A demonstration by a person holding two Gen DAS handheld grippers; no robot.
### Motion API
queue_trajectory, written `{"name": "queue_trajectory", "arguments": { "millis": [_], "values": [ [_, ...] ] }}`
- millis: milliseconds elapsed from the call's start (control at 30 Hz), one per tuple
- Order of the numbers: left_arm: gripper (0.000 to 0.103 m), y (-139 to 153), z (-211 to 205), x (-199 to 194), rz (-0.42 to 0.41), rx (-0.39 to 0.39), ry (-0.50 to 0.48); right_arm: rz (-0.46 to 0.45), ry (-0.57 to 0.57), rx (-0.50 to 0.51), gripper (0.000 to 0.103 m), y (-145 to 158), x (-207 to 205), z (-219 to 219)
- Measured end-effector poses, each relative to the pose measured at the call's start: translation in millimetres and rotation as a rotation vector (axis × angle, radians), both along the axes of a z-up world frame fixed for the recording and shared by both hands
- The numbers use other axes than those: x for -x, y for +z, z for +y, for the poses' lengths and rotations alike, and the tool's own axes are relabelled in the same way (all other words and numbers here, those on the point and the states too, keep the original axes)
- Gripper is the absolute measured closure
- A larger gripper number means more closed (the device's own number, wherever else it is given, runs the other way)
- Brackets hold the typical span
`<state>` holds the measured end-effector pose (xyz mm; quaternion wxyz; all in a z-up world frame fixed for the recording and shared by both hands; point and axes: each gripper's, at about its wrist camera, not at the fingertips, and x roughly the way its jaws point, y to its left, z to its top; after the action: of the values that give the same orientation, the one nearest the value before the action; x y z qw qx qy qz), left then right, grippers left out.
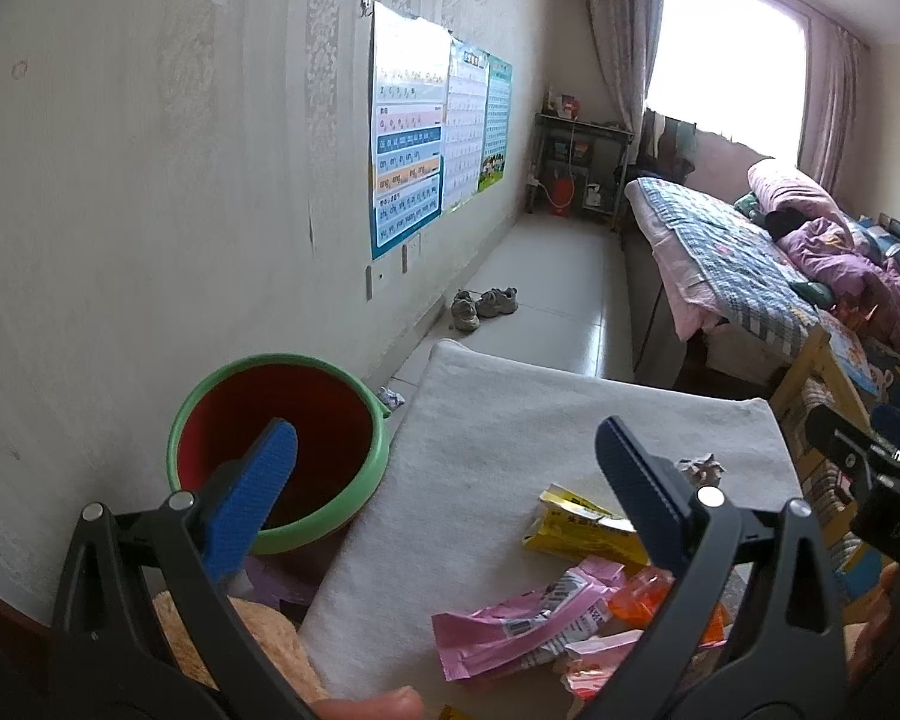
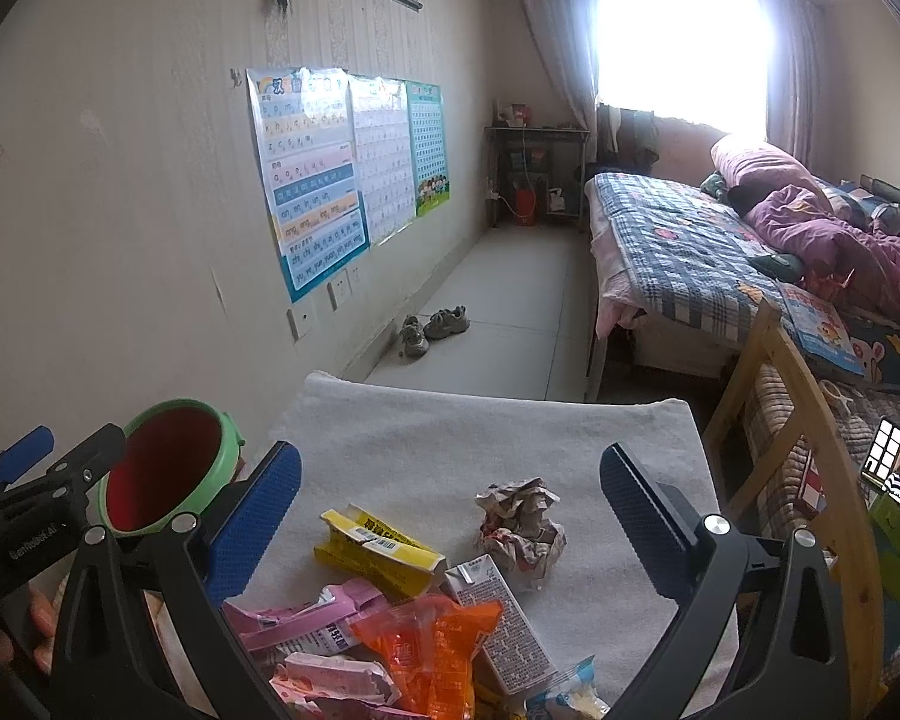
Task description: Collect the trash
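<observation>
Trash lies on a white towel-covered surface (image 2: 420, 444): a crumpled paper ball (image 2: 519, 522), a yellow wrapper (image 2: 378, 549), a pink wrapper (image 2: 312, 624), an orange wrapper (image 2: 432, 642) and a small grey carton (image 2: 498, 618). A red bin with a green rim (image 1: 282, 450) stands left of the towel, also in the right wrist view (image 2: 168, 468). My left gripper (image 1: 444, 480) is open and empty, its left finger over the bin. My right gripper (image 2: 450, 510) is open and empty above the trash pile. The yellow (image 1: 582, 528) and pink (image 1: 528, 618) wrappers also show in the left wrist view.
A wall with posters (image 1: 426, 150) runs along the left. A pair of shoes (image 1: 480, 303) sits on the tiled floor. A bed (image 2: 720, 252) and a wooden chair frame (image 2: 810, 432) stand to the right. A tan plush thing (image 1: 234, 642) lies below the bin.
</observation>
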<state>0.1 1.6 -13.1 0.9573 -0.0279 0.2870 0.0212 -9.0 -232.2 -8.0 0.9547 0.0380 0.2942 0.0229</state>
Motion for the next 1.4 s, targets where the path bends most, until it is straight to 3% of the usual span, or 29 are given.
{"name": "queue_trajectory", "arguments": {
  "millis": [667,1100,1200,1400],
  "values": [
    [0.005,6.1,3.1,3.4,-0.043,-0.017,0.031,0.004,0.001,0.003,0.007,-2.4,1.0,3.8],
    [0.005,8.5,3.5,5.6,-0.030,-0.054,-0.038,0.016,-0.011,-0.003,0.007,-1.3,0.1,0.1],
    [0.005,3.7,8.1,0.5,0.010,-0.005,-0.103,0.029,-0.005,-0.004,0.007,-3.2,-1.4,-0.8],
    [0.005,-24.1,5.2,-3.5,0.130,-0.018,-0.265,0.145,0.084,-0.071,0.007,-18.1,-4.2,-11.0]
  ]
}}
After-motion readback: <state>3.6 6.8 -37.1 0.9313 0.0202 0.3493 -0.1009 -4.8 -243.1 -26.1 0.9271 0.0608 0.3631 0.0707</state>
